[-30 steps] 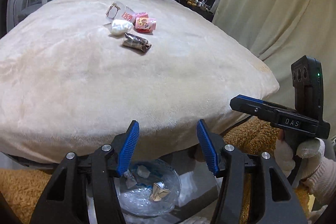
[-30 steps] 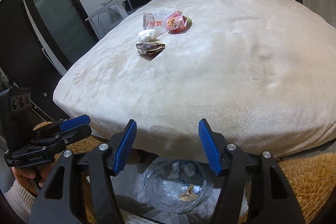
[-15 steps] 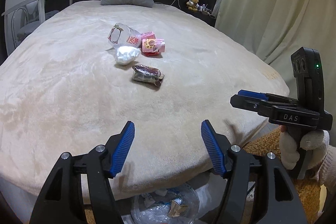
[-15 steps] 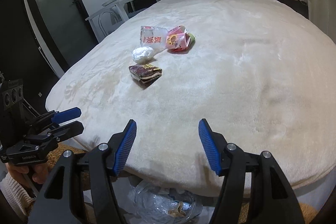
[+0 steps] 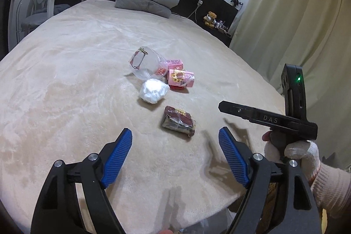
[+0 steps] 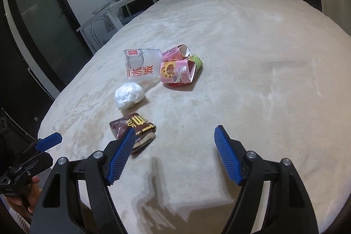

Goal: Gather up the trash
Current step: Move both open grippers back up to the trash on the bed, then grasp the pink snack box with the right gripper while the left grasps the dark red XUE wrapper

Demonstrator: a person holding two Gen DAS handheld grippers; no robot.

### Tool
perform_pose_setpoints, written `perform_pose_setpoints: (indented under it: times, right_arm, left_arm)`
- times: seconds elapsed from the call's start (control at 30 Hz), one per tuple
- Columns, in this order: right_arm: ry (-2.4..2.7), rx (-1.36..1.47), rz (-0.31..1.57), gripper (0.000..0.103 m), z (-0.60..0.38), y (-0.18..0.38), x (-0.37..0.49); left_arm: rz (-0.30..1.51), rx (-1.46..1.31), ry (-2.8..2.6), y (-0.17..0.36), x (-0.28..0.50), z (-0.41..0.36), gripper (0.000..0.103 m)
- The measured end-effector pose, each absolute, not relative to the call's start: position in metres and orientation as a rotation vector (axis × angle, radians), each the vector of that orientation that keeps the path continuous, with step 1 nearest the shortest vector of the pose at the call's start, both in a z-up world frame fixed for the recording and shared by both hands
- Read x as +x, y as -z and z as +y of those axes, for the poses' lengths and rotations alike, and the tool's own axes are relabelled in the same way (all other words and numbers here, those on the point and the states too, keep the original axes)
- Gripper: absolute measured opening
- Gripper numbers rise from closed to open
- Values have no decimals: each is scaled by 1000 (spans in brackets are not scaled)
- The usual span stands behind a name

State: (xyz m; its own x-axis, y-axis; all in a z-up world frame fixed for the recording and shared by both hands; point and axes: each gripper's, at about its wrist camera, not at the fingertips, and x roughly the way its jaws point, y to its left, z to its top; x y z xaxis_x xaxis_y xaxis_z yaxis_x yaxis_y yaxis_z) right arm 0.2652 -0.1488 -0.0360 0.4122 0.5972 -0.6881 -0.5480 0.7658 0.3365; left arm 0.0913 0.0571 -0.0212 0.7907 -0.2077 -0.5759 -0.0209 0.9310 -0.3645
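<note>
Left wrist view: the left gripper [image 5: 175,142] hangs over the near part of the bed [image 5: 65,84], its blue fingers [image 5: 118,157] spread wide with nothing between them; its jaws have just been opening. Ahead of it on the blanket lies a small heap of trash. The brown wrapper [image 5: 178,121] is nearest, just beyond the fingertips. Behind it sits a white wad [image 5: 153,91], then a clear plastic cup [image 5: 145,63] on its side, and pink cartons [image 5: 181,78] just right of the cup. The right gripper [image 5: 221,106] shows side-on at the right, held by a gloved hand [image 5: 291,150].

Right wrist view: the right gripper [image 6: 174,133] is also spread and empty, its jaws having just been opening. Its left finger [image 6: 121,152] overlaps the wrapper [image 6: 133,124] in the picture; I cannot tell if they touch. The wad [image 6: 129,95], cup [image 6: 142,66] and cartons [image 6: 177,70] lie further up the bed [image 6: 252,80]. The left gripper [image 6: 49,138] shows at the left edge.
</note>
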Motion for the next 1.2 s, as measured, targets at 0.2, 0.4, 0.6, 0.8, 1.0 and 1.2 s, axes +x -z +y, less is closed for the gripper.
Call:
perform_pose_setpoints:
  times: [0.2,0.4,0.6,0.8,1.0,1.2]
  right_arm:
    - [-670,34,872,80,-115,42,294]
    - [-625,11,851,88,-85,51,318]
    - [-595,-24,835,88,-57,58,332]
    - [-542,-52,842,88,-39,64,346]
    - [-498,-77,871,78,-31,72,360]
    - [-502,-65,898,62,-33,77,366]
  left_arm:
    - [619,-409,63,16,109,85,90]
    - [607,-393,-17,17,121,104,97]
    - [625,-383,-54,24,134,116,97]
    - [624,-405,-73,27,134,123,97]
    - [625,-398,-63,26,133,119,97]
    - [630,-389,-60,27,134,117,97]
